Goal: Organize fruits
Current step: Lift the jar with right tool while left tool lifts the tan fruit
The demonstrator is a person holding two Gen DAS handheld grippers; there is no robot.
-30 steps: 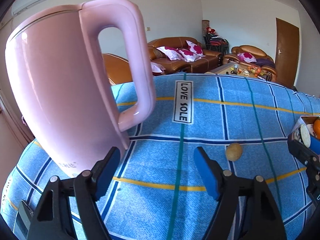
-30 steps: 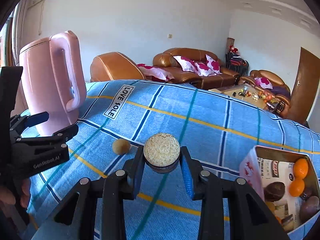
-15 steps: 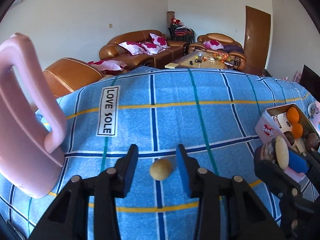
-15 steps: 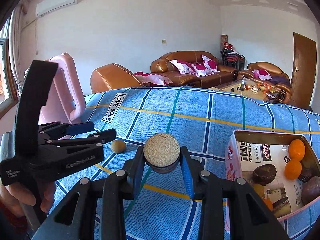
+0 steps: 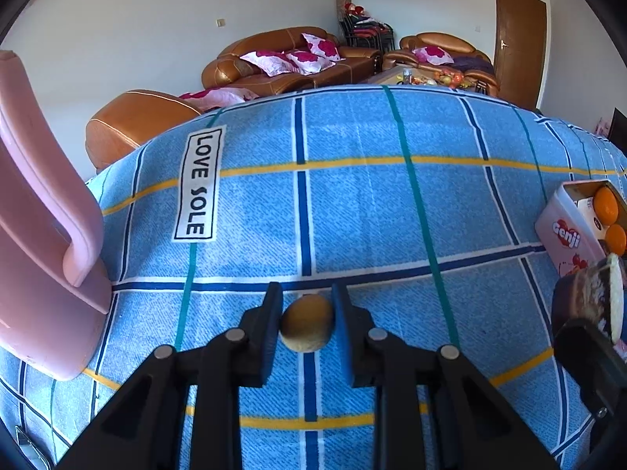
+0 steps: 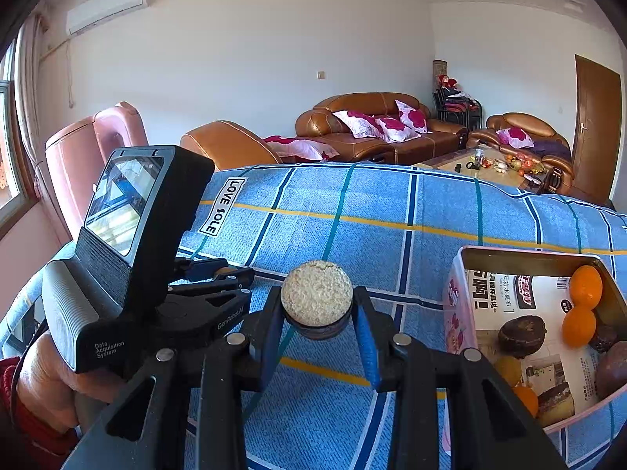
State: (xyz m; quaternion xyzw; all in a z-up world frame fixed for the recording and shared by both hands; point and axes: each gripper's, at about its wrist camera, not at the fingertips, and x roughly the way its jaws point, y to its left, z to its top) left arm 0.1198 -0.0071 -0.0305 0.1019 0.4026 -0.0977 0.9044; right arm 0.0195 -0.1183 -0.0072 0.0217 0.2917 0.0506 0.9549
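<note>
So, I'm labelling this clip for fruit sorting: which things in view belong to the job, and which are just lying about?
Job:
small brown fruit in the left gripper
halved fruit in the right gripper
pink tin with oranges

Lying about:
pink kettle
blue plaid cloth

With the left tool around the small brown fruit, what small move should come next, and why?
Probably lift it a little off the cloth. The left tool has both fingers against the fruit, which seems gripped but still low on the cloth. The tin with oranges lies to the right.
</note>
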